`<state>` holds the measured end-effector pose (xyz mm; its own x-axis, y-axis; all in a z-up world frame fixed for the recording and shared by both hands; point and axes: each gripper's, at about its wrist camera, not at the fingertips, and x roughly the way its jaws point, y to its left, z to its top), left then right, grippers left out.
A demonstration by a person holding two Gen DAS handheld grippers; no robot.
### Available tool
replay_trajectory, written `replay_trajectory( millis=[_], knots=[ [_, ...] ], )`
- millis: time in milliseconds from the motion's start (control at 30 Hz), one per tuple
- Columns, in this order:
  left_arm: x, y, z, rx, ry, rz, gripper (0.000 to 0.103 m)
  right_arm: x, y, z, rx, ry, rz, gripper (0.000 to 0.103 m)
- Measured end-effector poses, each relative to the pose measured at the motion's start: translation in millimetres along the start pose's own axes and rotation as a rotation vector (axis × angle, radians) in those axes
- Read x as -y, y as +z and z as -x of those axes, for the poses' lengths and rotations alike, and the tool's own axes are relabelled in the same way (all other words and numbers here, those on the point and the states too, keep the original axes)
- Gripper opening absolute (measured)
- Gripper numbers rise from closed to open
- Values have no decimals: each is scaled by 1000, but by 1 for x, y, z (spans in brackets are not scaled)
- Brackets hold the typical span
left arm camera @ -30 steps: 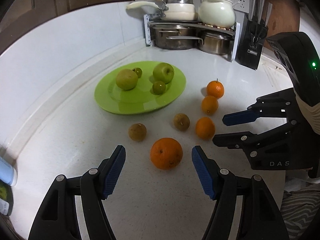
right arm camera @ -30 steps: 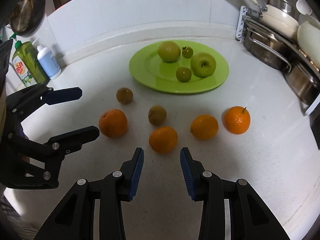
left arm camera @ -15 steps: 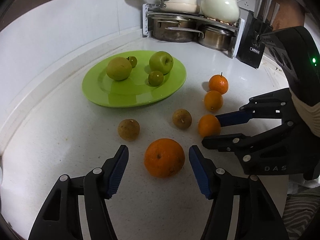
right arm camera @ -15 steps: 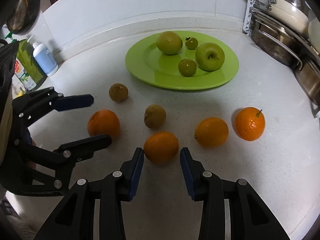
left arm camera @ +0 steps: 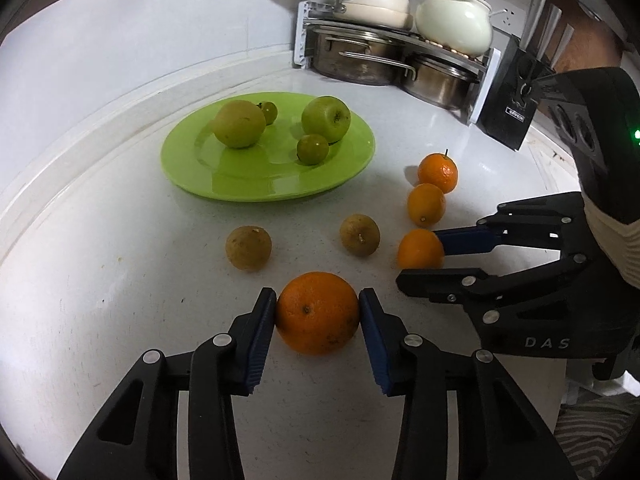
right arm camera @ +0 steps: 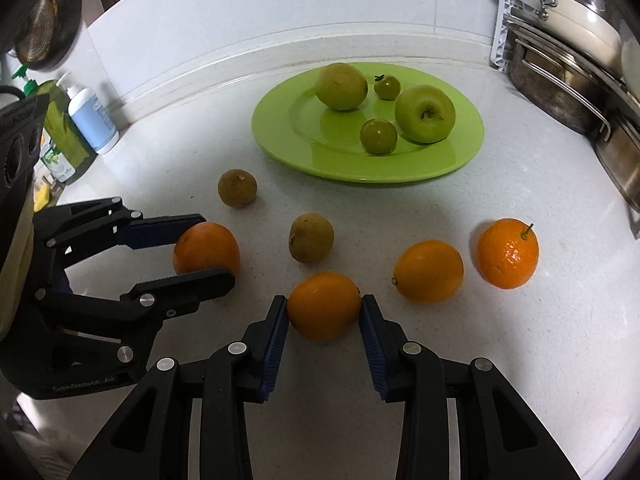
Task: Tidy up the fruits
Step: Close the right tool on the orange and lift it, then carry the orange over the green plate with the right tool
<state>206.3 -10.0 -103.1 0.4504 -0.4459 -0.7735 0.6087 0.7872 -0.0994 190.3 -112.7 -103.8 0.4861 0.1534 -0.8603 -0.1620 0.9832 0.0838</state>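
Tongs on the left [left arm camera: 318, 312] were closing on a large round orange [left arm camera: 317, 312], blue pads [left arm camera: 262, 334] touching both its sides, fruit resting on the white speckled counter [left arm camera: 120, 300]. Right tongs [right arm camera: 324, 316] stood narrow around a smaller orange [right arm camera: 324, 306], pads at both sides and touching it, fruit also on the counter. In the left view the right tongs [left arm camera: 424, 258] showed beside that same small orange [left arm camera: 420, 249]. Two more oranges lay further right, an oval one [right arm camera: 428, 271] and a stemmed round one [right arm camera: 508, 253], close to each other but apart. Two brown round fruits [right arm camera: 311, 243] [right arm camera: 237, 188] sat on the counter between the oranges and a round lime-green plate [right arm camera: 280, 148]. Plate held a green apple [right arm camera: 425, 113], a yellow-green pear-like fruit [right arm camera: 341, 86] and two small green fruits [right arm camera: 378, 136] [right arm camera: 387, 87]. Steel pots on a rack [left arm camera: 384, 60] stood at the back corner, a black knife block [left arm camera: 512, 112] beside them. Soap bottles [right arm camera: 92, 116] stood far left by the wall.
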Motion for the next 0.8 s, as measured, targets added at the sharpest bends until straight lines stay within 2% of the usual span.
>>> replay_trajectory(
  millis=[400,800],
  knots=[
    [7,2,10,35,28,24,41,3,-5,23,67,-21,-36,37],
    [23,21,37,121,52,33,41,10,2,54,141,-43,-36,37]
  ],
)
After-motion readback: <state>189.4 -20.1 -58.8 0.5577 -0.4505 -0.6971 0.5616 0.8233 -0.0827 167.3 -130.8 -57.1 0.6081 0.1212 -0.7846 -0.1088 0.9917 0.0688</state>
